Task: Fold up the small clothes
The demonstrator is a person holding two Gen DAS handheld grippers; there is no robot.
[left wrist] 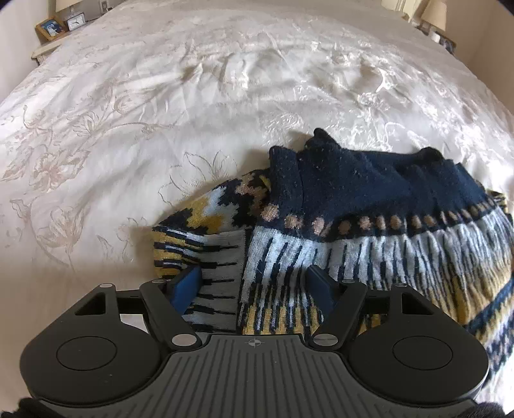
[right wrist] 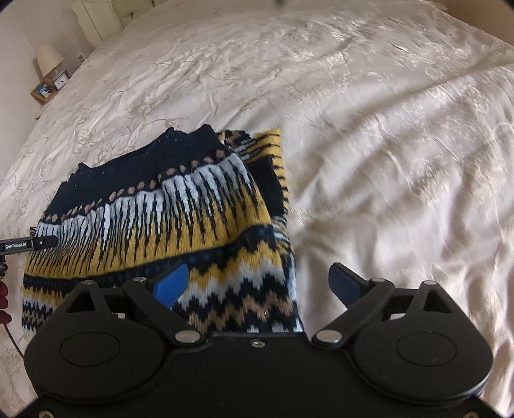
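a patterned knit sweater (left wrist: 369, 225) in navy, yellow, white and tan lies partly folded on the cream floral bedspread (left wrist: 160, 112), toward the near edge of the bed, its navy collar end pointing at the far edge where a nightstand with a photo frame (left wrist: 49, 27) and a small clock (left wrist: 76, 22) stands by the corner. the left claw (left wrist: 253, 286) is spread wide low over the sweater's folded left side, its blue fingers (left wrist: 188, 283) astride the knit without pinching it. the right claw (right wrist: 260, 283) is also spread wide, one finger over the zigzag hem at the sweater's right edge, the other over bare bedspread.
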